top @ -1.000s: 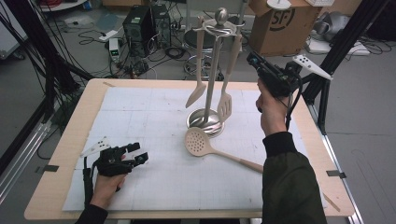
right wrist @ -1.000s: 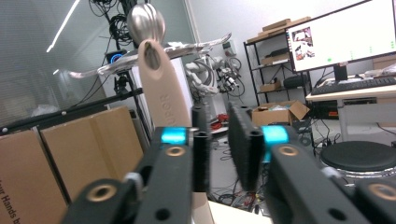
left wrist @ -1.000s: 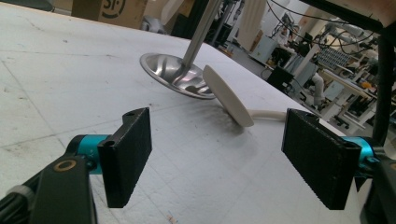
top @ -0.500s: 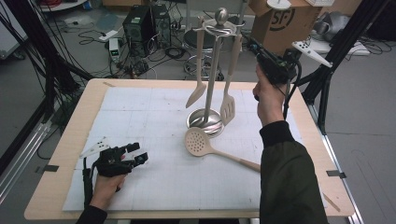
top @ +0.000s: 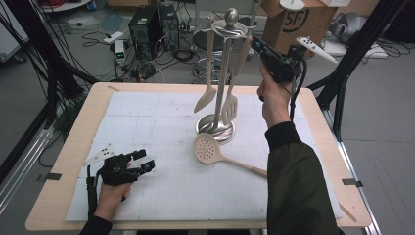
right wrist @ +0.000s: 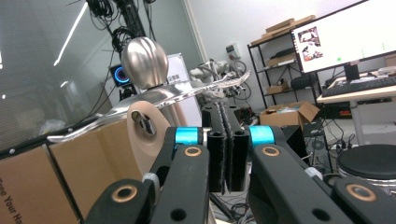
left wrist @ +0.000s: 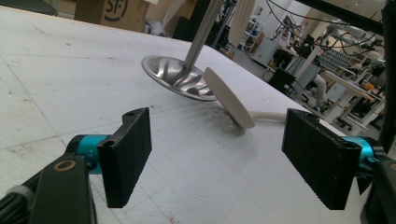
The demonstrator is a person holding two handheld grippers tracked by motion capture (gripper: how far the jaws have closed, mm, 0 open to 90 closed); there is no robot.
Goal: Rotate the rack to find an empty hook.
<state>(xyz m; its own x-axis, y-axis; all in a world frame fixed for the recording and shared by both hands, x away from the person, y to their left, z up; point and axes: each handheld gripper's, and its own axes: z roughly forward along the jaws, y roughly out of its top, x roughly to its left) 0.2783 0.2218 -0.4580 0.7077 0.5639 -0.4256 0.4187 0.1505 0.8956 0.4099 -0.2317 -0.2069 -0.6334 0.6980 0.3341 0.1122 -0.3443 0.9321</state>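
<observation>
— Where do your tools sit?

— My left tool (top: 139,164) rests low on the white mat (top: 147,122) near the surface's (top: 63,196) front left edge, jaws wide apart with nothing between them. The skimmer (top: 208,149) lies ahead of it, its head against the rack's base (top: 215,128); bare mat stretches between.

— And the right?

— My right tool (top: 257,44) is raised beside the rack (top: 230,29) top, jaws pressed together, holding nothing. The hanging slotted turner's handle (right wrist: 147,130) is just beside its left jaw.

— Room to move?

— Open mat on the right of the rack. My right forearm reaches up, wrist lifted.
</observation>
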